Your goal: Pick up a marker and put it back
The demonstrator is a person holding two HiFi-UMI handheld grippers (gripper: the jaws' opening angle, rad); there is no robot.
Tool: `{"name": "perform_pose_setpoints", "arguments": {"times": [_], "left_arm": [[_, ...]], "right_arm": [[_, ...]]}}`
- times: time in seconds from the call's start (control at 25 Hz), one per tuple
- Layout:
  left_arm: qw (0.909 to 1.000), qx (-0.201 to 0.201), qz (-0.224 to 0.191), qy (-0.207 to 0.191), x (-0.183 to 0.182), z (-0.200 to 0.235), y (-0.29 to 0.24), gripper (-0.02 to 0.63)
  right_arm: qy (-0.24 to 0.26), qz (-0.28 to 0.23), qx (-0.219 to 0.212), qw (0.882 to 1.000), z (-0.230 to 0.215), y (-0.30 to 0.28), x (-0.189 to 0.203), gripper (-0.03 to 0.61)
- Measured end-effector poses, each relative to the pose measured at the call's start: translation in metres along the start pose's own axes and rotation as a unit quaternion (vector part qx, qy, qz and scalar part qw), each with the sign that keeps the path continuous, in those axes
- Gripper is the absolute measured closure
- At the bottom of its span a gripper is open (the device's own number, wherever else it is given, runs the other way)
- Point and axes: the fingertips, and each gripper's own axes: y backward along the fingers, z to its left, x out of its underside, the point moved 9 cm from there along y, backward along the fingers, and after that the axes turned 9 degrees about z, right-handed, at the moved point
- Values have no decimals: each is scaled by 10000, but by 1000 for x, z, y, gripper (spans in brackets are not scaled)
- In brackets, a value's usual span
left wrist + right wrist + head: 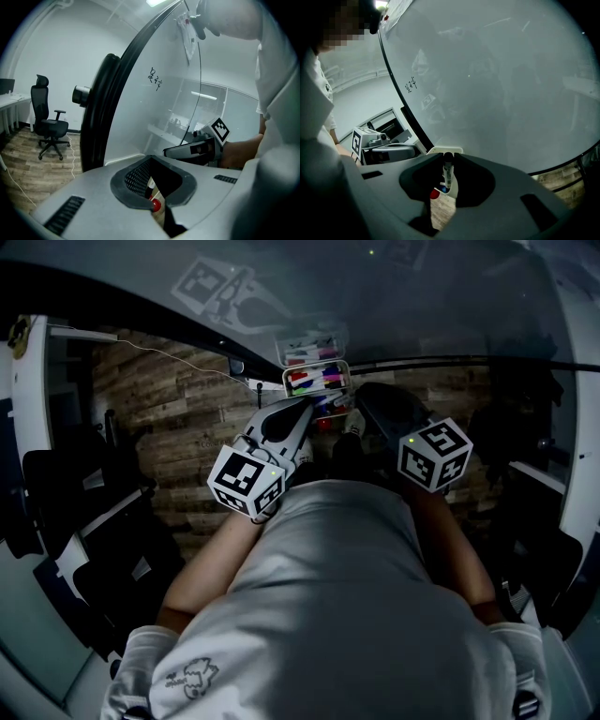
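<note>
- Head view: the whiteboard (422, 296) fills the top of the frame. A tray (317, 365) of spare markers (314, 381) sits at upper centre. The left gripper (306, 407) and the right gripper (362, 397) both point at the tray from just below it, above the person's white shirt (347, 596). A red round object (323, 425) shows between the two grippers.
- Left gripper view: the left gripper's (157, 197) jaws are drawn together, leaving only a narrow slit at lower centre. A dark-capped pen (149, 183) and the red round object show through the slit. The right gripper lies at centre right, and an office chair (49, 124) stands at far left.
- Right gripper view: the right gripper's (447, 161) jaws are clamped on the marker (447, 173). The marker stands upright at lower centre, black cap uppermost, just below the white tray. The left gripper shows at centre left.
</note>
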Motion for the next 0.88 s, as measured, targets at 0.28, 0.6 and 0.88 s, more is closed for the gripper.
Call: {"name": "perform_pose_setpoints", "arguments": {"times": [0.28, 0.6, 0.88], "left_arm": [[10000, -30, 9, 93, 3, 1, 1, 609], [9999, -23, 16, 103, 5, 1, 1, 609], [9999, -41, -42, 88, 4, 2, 4, 609]], "right_arm": [[6, -11, -209, 9998, -1, 0, -1, 502], [-55, -109, -321, 9994, -3, 2, -4, 502], [-92, -202, -333, 9992, -5, 6, -8, 502]]}}
